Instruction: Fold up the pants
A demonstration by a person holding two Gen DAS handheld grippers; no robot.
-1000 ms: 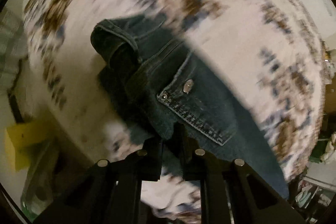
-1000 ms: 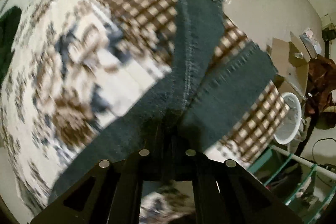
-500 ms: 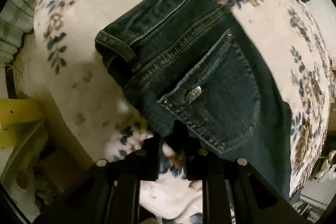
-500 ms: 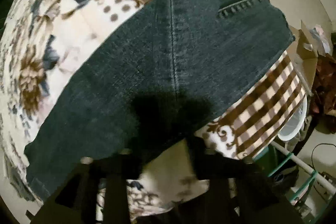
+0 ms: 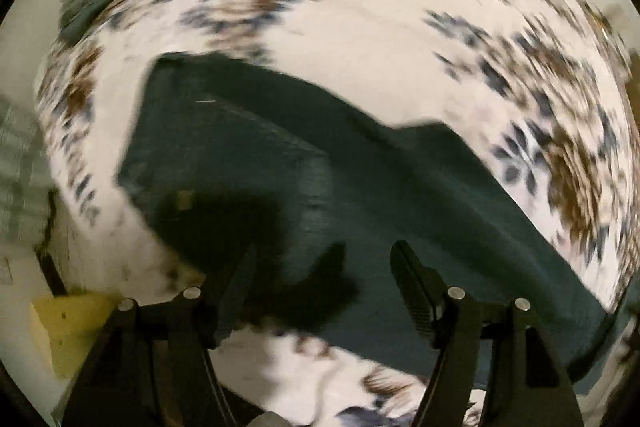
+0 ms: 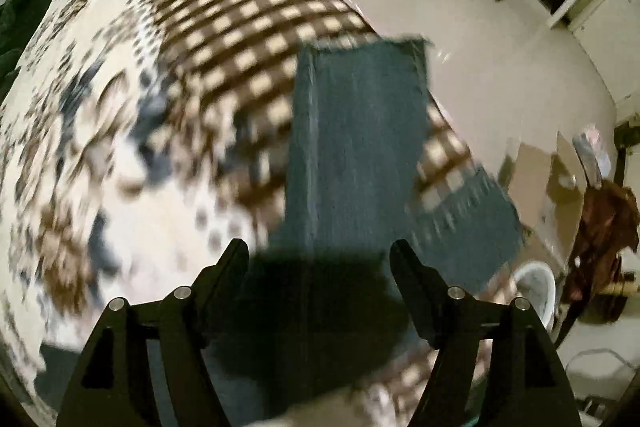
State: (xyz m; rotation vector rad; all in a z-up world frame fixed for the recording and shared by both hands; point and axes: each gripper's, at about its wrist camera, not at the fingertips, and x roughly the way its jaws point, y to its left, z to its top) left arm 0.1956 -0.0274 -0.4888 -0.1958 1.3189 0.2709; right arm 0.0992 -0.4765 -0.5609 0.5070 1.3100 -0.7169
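Observation:
Dark blue jeans [image 5: 360, 195] lie spread on a floral bedspread [image 5: 360, 7], their waist end to the left in the left wrist view. My left gripper [image 5: 324, 259] hovers over them, its jaws opening and the pads apart from the cloth. In the right wrist view the legs of the jeans [image 6: 356, 131] stretch away over the brown checked border [image 6: 248, 7], one hem hanging near the bed's edge. My right gripper [image 6: 320, 255] is above the legs, jaws opening, with no cloth pinched. Both pictures are blurred by motion.
A yellow block [image 5: 68, 327] sits at the lower left beside the bed. Off the bed to the right are pale floor, cardboard boxes [image 6: 552, 179], a white bin [image 6: 536, 287] and brown clothing [image 6: 604, 223]. A dark green garment [image 6: 24, 15] lies at the bed's far left.
Both grippers were shut on the jeans and have let go; their jaws now stand apart. The jeans have dropped flat on the bed and both views have shifted across it.

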